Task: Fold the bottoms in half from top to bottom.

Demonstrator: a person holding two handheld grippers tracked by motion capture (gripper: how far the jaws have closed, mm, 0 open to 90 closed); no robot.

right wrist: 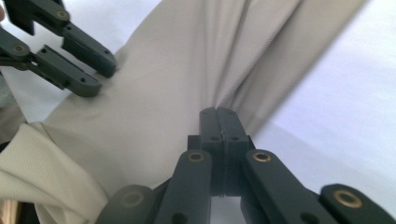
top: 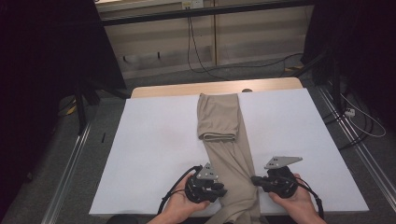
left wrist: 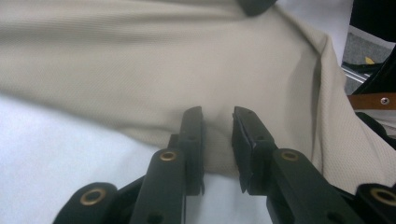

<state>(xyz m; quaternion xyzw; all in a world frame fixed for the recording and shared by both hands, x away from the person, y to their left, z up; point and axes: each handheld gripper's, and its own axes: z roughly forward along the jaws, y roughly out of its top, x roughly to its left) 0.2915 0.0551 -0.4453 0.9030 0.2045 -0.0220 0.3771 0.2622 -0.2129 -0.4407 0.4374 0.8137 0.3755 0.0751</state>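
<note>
- Beige, finely knitted soft cloth, a long garment (top: pixel 223 140), lay lengthwise down the middle of the white-covered desk (top: pixel 154 154), its far end folded back on itself and its near end spilling over the desk edge between the two hands.
- It read as light and limp, likely to sag and drape wherever it was lifted, with no stiffness to keep a fold in place.
- The left gripper (left wrist: pixel 218 122) stood with its jaws parted, a narrow gap between them, the tips resting at the garment's edge just ahead of it; cloth lay in the gap but was not pinched.
- The right gripper (right wrist: pixel 218 122) had its jaws pressed together at the opposite edge, where creases ran away from the tips; it seemed to have a pinch of cloth, though the bite itself was hidden.
- Best hold, in my judgement: both long edges, level with each other, taking every layer so the lower one would not slip free.
- Smooth weave could slide from a shallow pinch, so a deeper bite would be safer.
</note>
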